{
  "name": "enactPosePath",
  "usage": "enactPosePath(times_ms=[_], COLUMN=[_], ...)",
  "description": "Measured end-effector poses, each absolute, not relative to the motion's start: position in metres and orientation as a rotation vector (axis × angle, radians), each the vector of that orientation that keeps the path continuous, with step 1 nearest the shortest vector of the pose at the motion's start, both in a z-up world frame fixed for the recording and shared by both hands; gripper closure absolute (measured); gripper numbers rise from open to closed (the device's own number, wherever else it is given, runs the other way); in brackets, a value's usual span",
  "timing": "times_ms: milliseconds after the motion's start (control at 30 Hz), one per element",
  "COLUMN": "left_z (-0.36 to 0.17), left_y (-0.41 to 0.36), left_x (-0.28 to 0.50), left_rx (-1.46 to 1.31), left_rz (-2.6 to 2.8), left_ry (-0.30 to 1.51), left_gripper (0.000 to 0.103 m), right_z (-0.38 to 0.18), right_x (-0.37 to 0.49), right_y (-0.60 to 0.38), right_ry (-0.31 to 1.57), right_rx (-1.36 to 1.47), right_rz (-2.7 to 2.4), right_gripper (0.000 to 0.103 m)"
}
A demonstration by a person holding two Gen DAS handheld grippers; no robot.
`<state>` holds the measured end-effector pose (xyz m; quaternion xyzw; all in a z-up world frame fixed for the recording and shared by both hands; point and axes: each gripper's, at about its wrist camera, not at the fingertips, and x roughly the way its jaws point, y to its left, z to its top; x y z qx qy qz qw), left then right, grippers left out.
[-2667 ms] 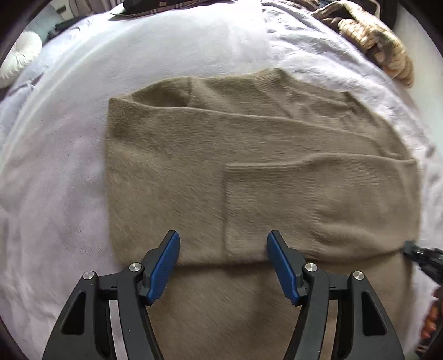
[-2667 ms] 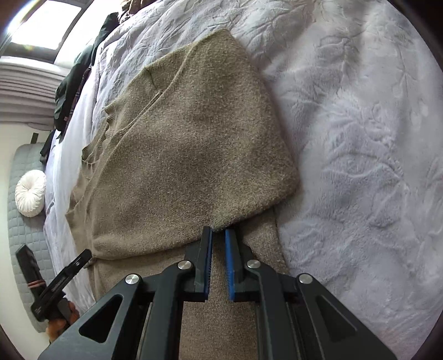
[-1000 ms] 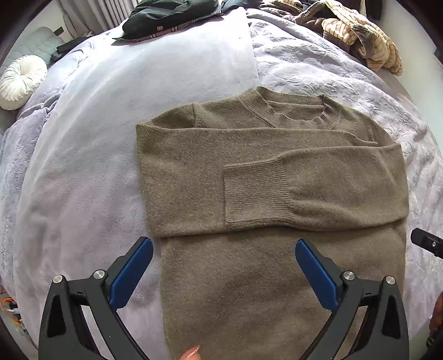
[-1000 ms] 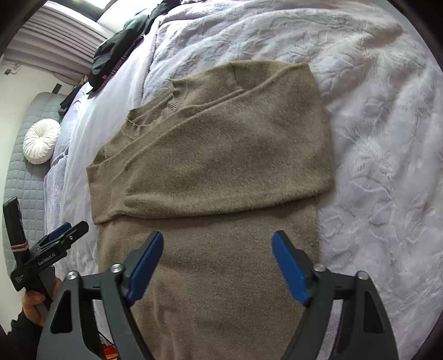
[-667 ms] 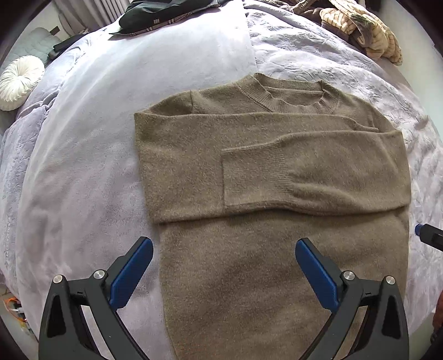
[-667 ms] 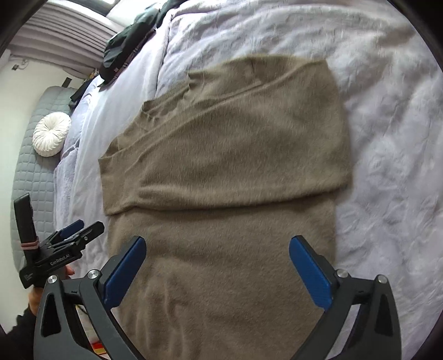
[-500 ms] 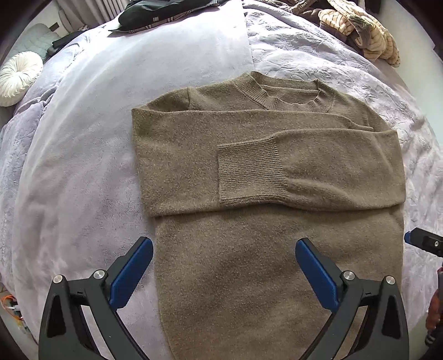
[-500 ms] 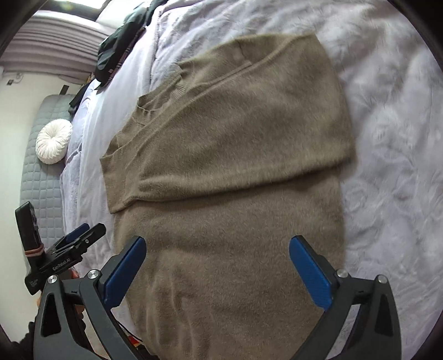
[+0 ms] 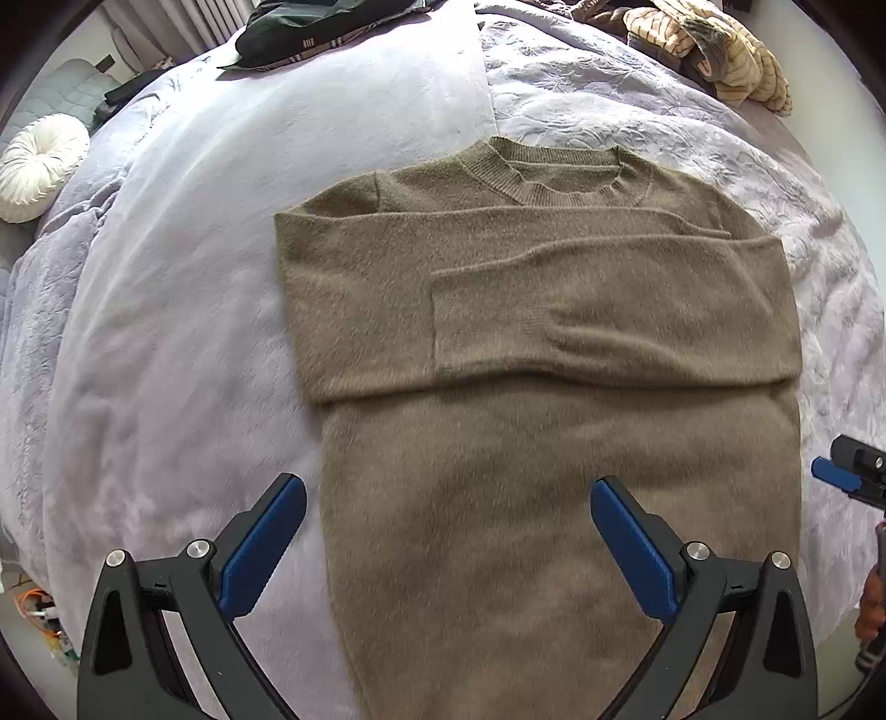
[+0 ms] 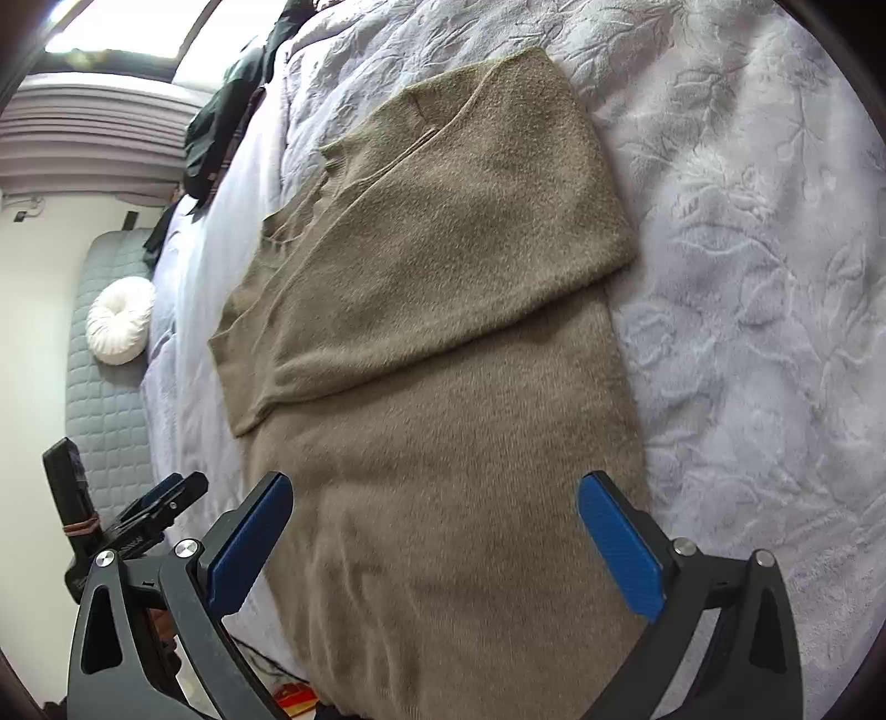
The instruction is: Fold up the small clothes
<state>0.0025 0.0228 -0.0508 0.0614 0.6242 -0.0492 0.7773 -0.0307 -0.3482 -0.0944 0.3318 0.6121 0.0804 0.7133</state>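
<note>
An olive-brown knit sweater (image 9: 542, 343) lies flat on the bed, neckline at the far end, both sleeves folded across the chest. It also shows in the right wrist view (image 10: 443, 354). My left gripper (image 9: 446, 545) is wide open and empty, hovering over the sweater's lower left part. My right gripper (image 10: 434, 545) is wide open and empty over the lower body near the hem. Each gripper shows at the edge of the other's view: the right one (image 9: 847, 476), the left one (image 10: 149, 509).
The bed has a lilac blanket (image 9: 166, 310) and a leaf-patterned grey cover (image 10: 747, 277). A white round cushion (image 9: 39, 166) lies at far left. Dark clothes (image 9: 310, 27) and a striped beige garment (image 9: 714, 44) lie at the far end.
Both grippers let go of the sleeve cuffs, opened wide and drew back toward the sweater's hem. The sleeves stay folded across the chest. The right gripper has tilted further left.
</note>
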Motion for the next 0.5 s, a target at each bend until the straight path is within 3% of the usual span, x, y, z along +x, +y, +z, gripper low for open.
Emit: enactPosePath(times_ms=[500], left_z=[-0.032], left_y=[0.094], left_x=[-0.102], left_rx=[-0.095], left_rz=[0.13], left_ry=[1.392], left_gripper=[0.0], right_z=[-0.085], right_x=[-0.047], right_y=[-0.343], right_ry=[1.398], right_rx=[0.733], right_rz=[0.338], right_gripper=[0.0])
